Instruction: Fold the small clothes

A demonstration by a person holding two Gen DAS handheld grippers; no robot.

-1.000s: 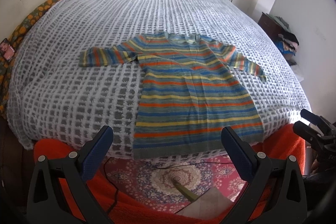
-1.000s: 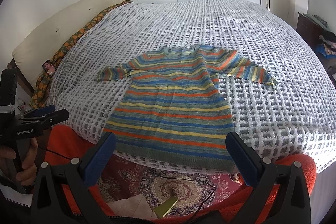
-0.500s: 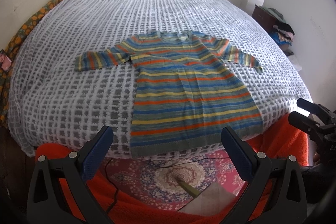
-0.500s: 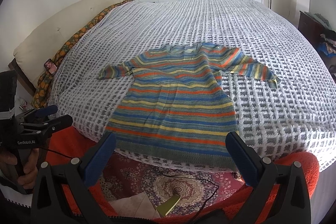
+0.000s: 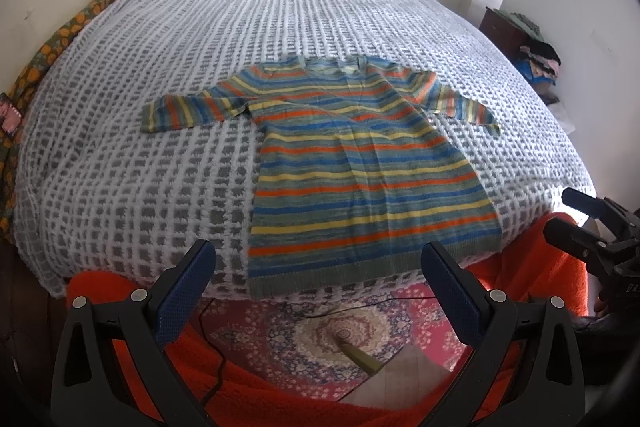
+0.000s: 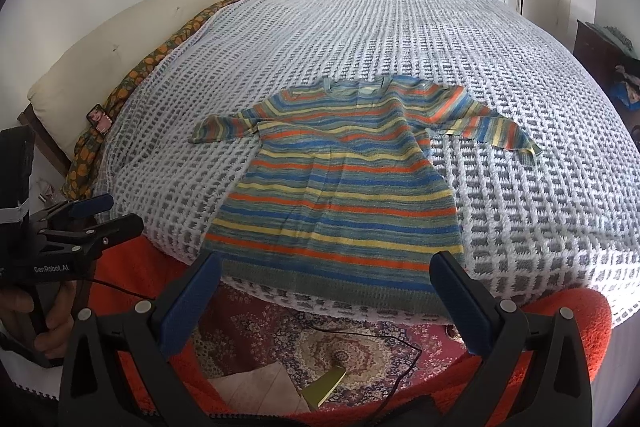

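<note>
A small striped sweater [image 5: 360, 171] in blue, orange, yellow and green lies flat on the bed, both sleeves spread out, hem toward me at the bed's near edge. It also shows in the right wrist view [image 6: 348, 191]. My left gripper [image 5: 318, 283] is open and empty, held just short of the hem. My right gripper [image 6: 332, 291] is open and empty, also just short of the hem. Each gripper shows in the other's view: the right one [image 5: 576, 223] at the right edge, the left one [image 6: 100, 219] at the left edge.
The bed has a white and grey knitted cover [image 5: 160, 107]. An orange blanket [image 5: 532, 267] hangs at the near edge. A patterned rug [image 5: 340, 331] with a black cable lies on the floor below. A phone [image 6: 99, 118] rests by the pillow. A dark cabinet [image 5: 504, 31] with clothes stands at right.
Both grippers have moved a little forward and up toward the bed, so the sweater sits slightly closer in both views. The sweater has not moved. Both grippers stay open.
</note>
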